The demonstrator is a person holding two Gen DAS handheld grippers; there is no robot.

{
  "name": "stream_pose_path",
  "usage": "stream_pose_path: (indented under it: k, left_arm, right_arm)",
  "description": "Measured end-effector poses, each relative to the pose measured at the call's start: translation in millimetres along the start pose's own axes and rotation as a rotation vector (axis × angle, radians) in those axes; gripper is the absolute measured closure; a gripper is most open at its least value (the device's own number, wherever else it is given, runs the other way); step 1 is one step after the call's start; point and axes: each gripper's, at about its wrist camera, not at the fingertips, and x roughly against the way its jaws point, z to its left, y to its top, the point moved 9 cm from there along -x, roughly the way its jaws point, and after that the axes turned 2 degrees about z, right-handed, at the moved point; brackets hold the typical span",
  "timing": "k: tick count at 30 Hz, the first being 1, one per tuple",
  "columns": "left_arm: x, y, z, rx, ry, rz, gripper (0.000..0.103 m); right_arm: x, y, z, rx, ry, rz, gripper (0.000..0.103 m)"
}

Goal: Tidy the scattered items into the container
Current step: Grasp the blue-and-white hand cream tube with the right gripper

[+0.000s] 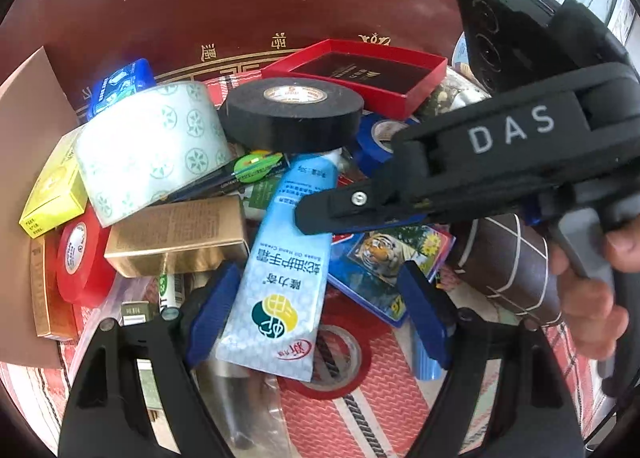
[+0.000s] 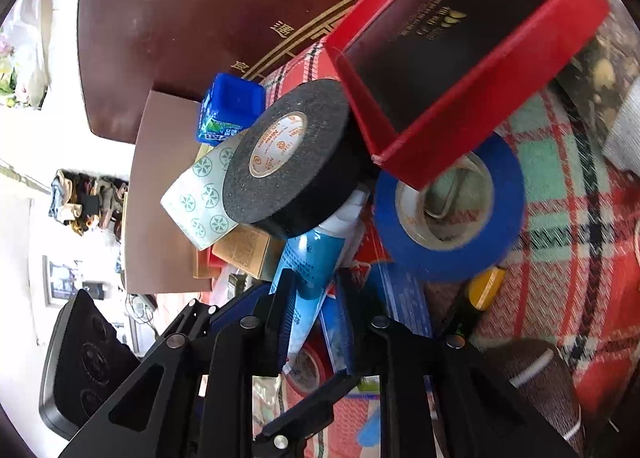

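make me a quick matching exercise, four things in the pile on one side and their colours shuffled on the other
Things:
1. electrical tape roll lying on top of the pile
2. open shallow box
3. hand cream tube
4. small carton at the left edge

Colours:
A. light blue
B. yellow
C. black
D. red

Pairs: 1-C, 2-D, 3-A, 4-B
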Motion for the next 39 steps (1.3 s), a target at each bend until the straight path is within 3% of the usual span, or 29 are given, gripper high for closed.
stream_pose_path:
  k: [8, 10, 12, 14, 28, 29, 30, 33, 35, 36, 39]
  left_arm:
    - [-10.7, 10.4, 2.2, 0.013, -0.038, 0.012, 0.026]
    - [-12.9, 12.7, 5.8, 0.023, -0.042, 0.016, 0.032]
    - [-12.5, 13.4, 9.9, 0.010, -0.026, 0.025, 0.050]
    - [-12.4, 13.9, 12.3, 0.002, -0.018, 0.032, 0.057]
    - [18.9, 9.1, 0.4, -0.036, 0.002, 0.014, 0.061]
    - [24.6, 8.2, -4.0, -0.043, 0.002, 0.011, 0.063]
    - [31.7, 7.6, -8.7, -0.050, -0.002, -0.001, 0.073]
    - [45.7, 4.4, -20.6, -0.079, -0.014, -0.007, 0.073]
    - [59.7, -6.5, -23.6, -0.102, 0.001, -0.009, 0.073]
    - [63.0, -9.0, -25.2, -0.107, 0.011, -0.011, 0.073]
    - [69.0, -13.6, -28.1, -0.103, 0.014, -0.015, 0.069]
  right_arm:
    - [-9.4, 16.0, 8.2, 0.021, 0.012, -0.058, 0.076]
    - [-12.6, 19.6, 9.1, 0.023, 0.028, -0.058, 0.075]
    - [-11.9, 20.3, 8.8, 0.048, 0.028, -0.045, 0.076]
    - [-11.1, 19.4, 10.0, 0.043, 0.045, -0.039, 0.076]
    - [4.7, -6.5, 11.1, 0.031, 0.069, -0.056, 0.076]
    - [7.2, -10.0, 11.8, 0.030, 0.069, -0.059, 0.076]
    - [9.1, -14.6, 12.8, 0.044, 0.073, -0.045, 0.078]
    - [19.6, -23.7, 18.0, 0.051, 0.072, -0.061, 0.078]
    - [28.1, -29.1, 21.9, 0.056, 0.070, -0.072, 0.082]
    - [32.7, -32.2, 23.5, 0.056, 0.077, -0.078, 0.092]
    - [46.0, -41.3, 32.8, 0.068, 0.094, -0.091, 0.094]
